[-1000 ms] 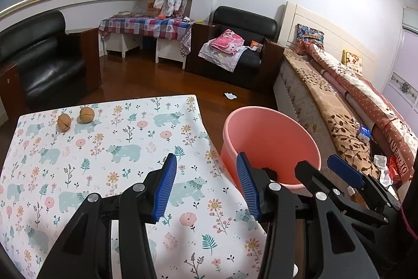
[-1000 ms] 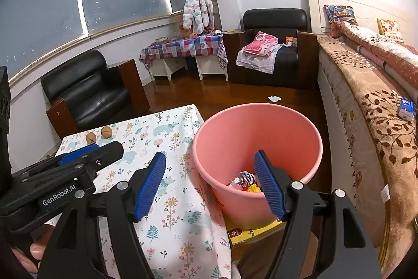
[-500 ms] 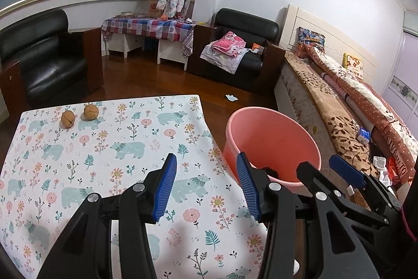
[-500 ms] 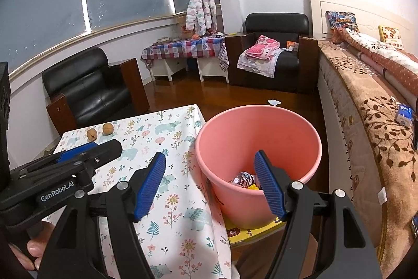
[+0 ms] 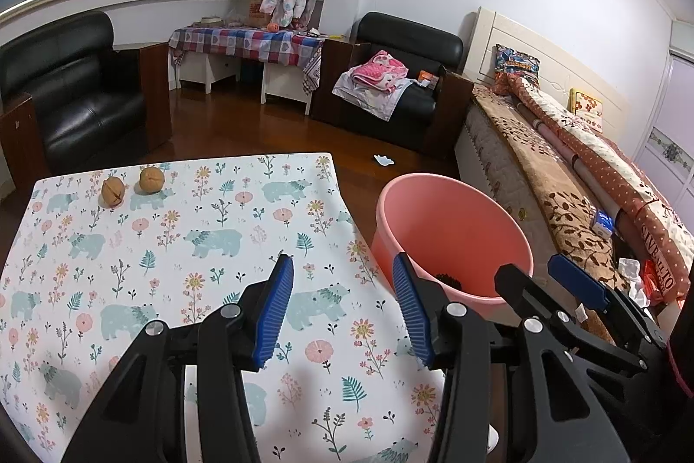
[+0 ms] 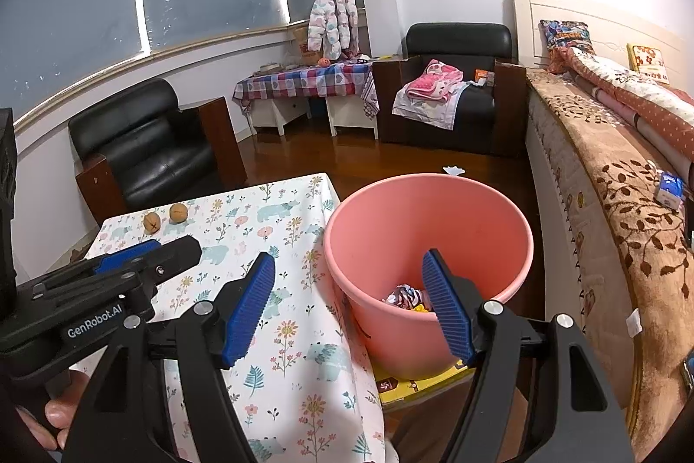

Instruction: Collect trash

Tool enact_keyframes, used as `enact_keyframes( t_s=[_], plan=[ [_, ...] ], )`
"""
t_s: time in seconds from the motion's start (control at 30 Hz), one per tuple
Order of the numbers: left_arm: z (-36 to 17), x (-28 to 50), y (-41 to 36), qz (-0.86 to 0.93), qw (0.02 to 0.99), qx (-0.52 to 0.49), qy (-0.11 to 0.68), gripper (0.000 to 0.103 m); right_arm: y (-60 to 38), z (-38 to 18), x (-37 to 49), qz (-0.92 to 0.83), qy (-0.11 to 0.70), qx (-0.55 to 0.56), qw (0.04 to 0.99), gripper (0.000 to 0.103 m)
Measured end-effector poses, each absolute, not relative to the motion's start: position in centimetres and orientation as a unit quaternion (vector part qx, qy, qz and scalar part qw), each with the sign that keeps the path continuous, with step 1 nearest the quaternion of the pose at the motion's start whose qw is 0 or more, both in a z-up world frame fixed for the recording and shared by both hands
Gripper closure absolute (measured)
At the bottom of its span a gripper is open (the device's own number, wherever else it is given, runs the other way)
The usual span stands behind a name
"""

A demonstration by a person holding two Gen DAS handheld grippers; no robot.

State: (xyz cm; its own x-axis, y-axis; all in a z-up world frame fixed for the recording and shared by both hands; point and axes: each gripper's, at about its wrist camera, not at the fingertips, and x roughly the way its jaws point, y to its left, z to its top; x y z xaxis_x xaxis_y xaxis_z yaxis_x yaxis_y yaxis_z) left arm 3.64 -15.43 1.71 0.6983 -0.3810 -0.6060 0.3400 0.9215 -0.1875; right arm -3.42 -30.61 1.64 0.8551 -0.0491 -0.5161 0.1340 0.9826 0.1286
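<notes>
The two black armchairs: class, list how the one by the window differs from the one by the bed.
1. The window armchair has a bare seat; the bed armchair holds a pink blanket and cloths.
2. The window armchair stands left of the checked table; the bed armchair stands right of it.
Both are black with brown wooden sides.

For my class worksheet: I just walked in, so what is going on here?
A person holds two grippers over a table with a flowered cloth. The left gripper and the right gripper are both open and empty. A pink bucket beside the table already holds some crumpled trash. Two walnuts lie at the table's far end.
</notes>
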Motion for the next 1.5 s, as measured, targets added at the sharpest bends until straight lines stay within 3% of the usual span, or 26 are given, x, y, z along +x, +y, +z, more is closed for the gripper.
enact_keyframes(
  t_s=[1.5],
  plan=[
    [0.4, 3.4, -15.1, -0.198, 0.918, -0.035, 0.343, 0.055, -30.3, 1.5, -4.1, -0.05, 0.256, 0.081, 0.962, 0.032]
  ],
)
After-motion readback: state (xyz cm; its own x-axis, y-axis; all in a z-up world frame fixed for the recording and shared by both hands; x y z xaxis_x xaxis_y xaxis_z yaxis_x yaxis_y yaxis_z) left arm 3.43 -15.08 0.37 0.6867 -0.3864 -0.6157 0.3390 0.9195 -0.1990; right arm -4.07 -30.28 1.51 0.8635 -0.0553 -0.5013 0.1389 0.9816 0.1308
